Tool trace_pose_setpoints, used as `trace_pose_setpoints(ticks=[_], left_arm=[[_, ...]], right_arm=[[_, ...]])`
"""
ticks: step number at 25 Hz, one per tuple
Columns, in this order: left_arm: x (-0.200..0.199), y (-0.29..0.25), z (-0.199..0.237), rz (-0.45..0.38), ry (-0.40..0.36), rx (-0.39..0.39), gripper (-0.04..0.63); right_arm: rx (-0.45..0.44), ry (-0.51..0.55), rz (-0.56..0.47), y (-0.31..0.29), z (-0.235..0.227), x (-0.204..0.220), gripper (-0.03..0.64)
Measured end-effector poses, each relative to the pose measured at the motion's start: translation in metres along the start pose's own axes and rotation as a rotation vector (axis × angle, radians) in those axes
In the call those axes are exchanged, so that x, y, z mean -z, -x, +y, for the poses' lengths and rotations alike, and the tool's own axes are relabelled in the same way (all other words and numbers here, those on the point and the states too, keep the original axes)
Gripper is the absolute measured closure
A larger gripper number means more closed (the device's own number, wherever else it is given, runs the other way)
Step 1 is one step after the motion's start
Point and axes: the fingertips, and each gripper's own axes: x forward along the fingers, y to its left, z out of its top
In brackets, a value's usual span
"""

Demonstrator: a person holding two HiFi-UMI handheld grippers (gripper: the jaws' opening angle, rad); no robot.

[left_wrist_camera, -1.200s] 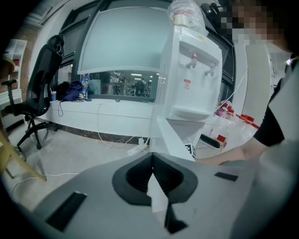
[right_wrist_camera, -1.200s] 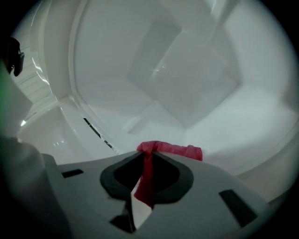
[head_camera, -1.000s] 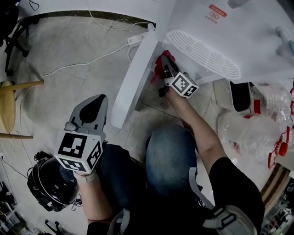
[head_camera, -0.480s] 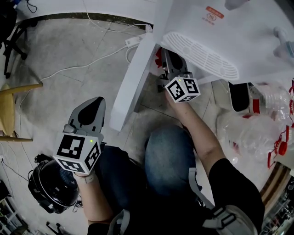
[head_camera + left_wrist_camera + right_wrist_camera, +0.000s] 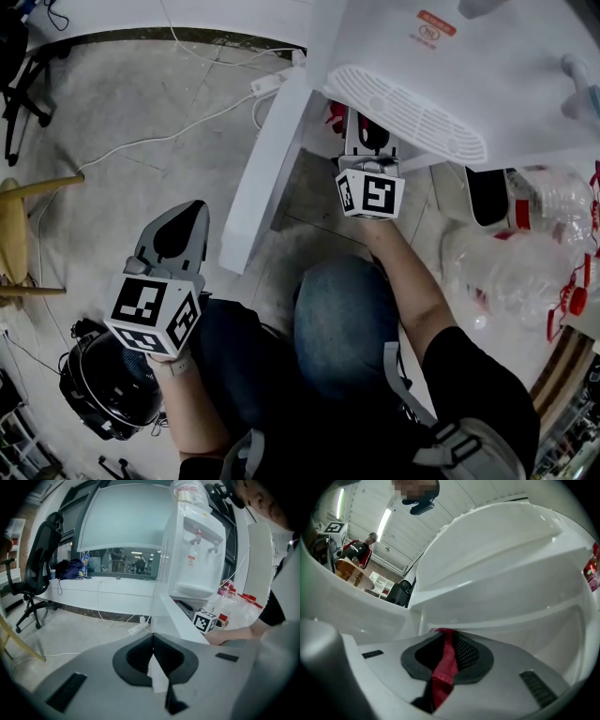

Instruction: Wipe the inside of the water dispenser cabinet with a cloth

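Note:
The white water dispenser (image 5: 469,56) stands at the top right with its lower cabinet door (image 5: 267,169) swung open. My right gripper (image 5: 364,131) reaches into the cabinet just under the drip tray (image 5: 412,108), and its marker cube faces up. It is shut on a red cloth (image 5: 444,665), which is pinched between the pads against the white cabinet interior (image 5: 511,592). A bit of that red cloth (image 5: 335,116) shows beside the gripper. My left gripper (image 5: 180,228) hovers over the floor at the left, shut and empty; in the left gripper view its jaws (image 5: 153,654) meet at the tips.
A black helmet (image 5: 103,384) lies on the floor at the lower left, with a wooden stool (image 5: 17,234) beyond it. A power strip (image 5: 267,82) and its cable run behind the door. Empty water bottles (image 5: 525,272) crowd the right side. The person's knees (image 5: 342,328) are below the cabinet.
The right gripper has risen and rolled inside the cabinet, so its cube now faces up and less red cloth shows. The left gripper has hardly moved.

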Motion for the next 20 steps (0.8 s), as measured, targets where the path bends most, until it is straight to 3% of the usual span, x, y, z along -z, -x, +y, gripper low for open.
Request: trace_pose_setpoints(ticks=[13,20], left_arm=[[0.008,-0.025,0.014,0.009,0.021,0.045,0.594],[0.009,-0.028,0.012,0.003,0.021,0.076,0.594]], right_arm=[[0.276,0.026,0.054,0.056,-0.075,-0.008,0.558],[0.404,-0.029,0.096,0.075,-0.101,0.002,0.558]])
